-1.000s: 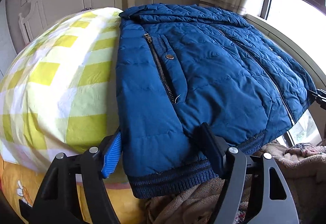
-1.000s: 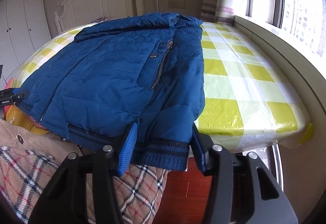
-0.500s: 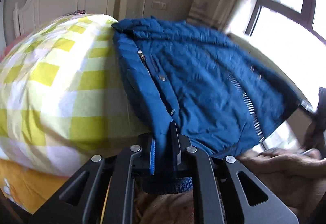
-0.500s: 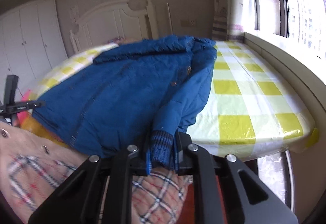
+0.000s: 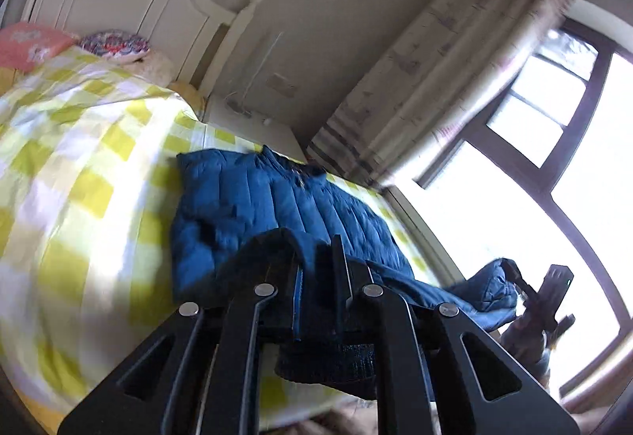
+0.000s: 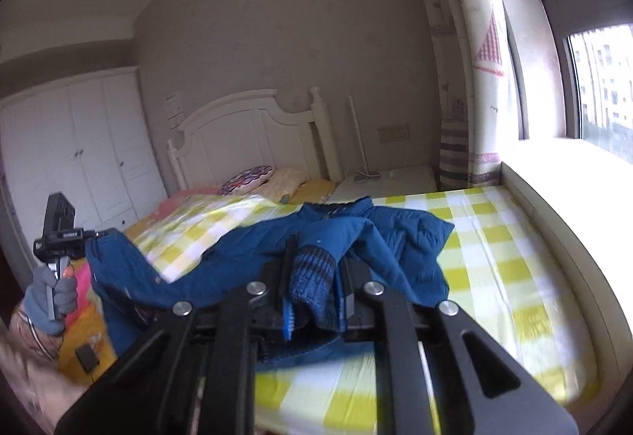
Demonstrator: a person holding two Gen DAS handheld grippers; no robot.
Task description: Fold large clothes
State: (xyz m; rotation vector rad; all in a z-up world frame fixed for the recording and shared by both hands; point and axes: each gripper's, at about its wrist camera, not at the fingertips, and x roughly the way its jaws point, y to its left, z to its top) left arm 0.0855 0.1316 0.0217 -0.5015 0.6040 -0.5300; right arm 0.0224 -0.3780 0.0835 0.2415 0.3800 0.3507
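Note:
A blue quilted jacket [image 5: 253, 205] lies on the bed with the yellow-checked sheet [image 5: 79, 174], its collar end toward the headboard. Its hem end hangs raised off the sheet between both grippers. My left gripper [image 5: 318, 277] is shut on the ribbed hem at one corner. In the right wrist view the same jacket [image 6: 399, 237] sags between the two grips. My right gripper [image 6: 314, 277] is shut on the dark ribbed band at the other hem corner. The left gripper's handle [image 6: 59, 237] shows at far left in a gloved hand; the right one's handle [image 5: 550, 292] shows at far right.
A white headboard [image 6: 253, 130] and pillows [image 6: 247, 174] are at the bed's far end. A curtain [image 5: 435, 79] and a window [image 5: 554, 166] run along one side, with a sill ledge [image 6: 573, 205]. White wardrobes [image 6: 79, 142] stand at the left. Blankets [image 6: 35, 340] lie by the bed's foot.
Both grippers have shut on the jacket's hem corners and risen, lifting the hem end off the bed. The views have tilted up and the jacket now drapes between them.

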